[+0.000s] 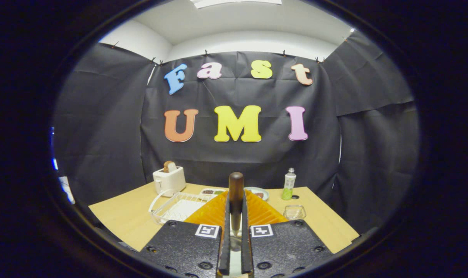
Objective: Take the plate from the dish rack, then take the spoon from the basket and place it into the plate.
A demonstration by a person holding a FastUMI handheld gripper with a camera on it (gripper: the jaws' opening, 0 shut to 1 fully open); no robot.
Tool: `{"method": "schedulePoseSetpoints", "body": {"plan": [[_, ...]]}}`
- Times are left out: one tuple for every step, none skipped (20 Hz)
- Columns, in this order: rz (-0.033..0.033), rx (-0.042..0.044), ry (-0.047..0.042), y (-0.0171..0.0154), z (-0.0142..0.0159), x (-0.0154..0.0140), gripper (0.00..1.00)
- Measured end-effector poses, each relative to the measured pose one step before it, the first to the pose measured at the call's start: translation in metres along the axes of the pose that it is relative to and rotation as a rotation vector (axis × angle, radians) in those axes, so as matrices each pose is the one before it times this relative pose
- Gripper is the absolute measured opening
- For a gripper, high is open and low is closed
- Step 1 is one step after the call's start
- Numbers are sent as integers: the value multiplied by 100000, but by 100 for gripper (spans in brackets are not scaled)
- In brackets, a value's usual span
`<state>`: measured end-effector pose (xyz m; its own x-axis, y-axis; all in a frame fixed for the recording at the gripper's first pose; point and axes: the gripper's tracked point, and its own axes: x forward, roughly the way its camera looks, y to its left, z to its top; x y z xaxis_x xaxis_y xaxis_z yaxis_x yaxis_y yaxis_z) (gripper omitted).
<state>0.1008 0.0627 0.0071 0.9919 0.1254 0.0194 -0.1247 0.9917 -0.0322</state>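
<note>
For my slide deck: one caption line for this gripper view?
Gripper shut on the spoon, handle upright, above the wooden table near the white basket.

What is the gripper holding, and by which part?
The fingers are shut on the spoon, pinching the lower part of its dark handle, which stands upright between them.

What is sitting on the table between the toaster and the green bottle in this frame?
In the gripper view, two plates lie between the toaster and the green bottle; the spoon, clamped upright in the gripper, partly hides that stretch.
</note>
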Motion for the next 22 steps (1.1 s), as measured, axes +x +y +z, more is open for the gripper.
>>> {"method": "schedulePoseSetpoints", "body": {"plan": [[-658,-1284,-173,889,-1233,-38,16],[-637,-483,525,906,-1586,5,16],[464,607,980,1019,-1526,-100,17],[191,939,1037,891,-1394,-125,17],[972,1308,1126,856,-1285,16,17],[-70,1497,1175,528,-1421,101,17],[-174,1633,1081,178,-1057,286,17],[-893,853,1151,-18,-1030,459,17],[-1393,171,1290,-303,-721,527,17],[-2258,262,1544,-513,-722,479,17],[-1876,804,1809,-580,-750,310,17],[-405,1180,1931,-159,-657,462,17],[714,661,564,-72,-428,244,17],[-504,360,-1380,-395,420,-89,17],[-251,-288,-268,-486,53,-36,18],[89,-423,94,-240,-77,124,18],[-755,344,-111,-411,-2,79,19],[-145,695,112,-427,-20,33,20],[-16,370,456,-247,-30,12,20],[-664,-101,-613,-388,230,-162,21],[-1352,-244,-768,-596,287,-92,21],[-650,-93,-521,-447,108,-100,22]]}}
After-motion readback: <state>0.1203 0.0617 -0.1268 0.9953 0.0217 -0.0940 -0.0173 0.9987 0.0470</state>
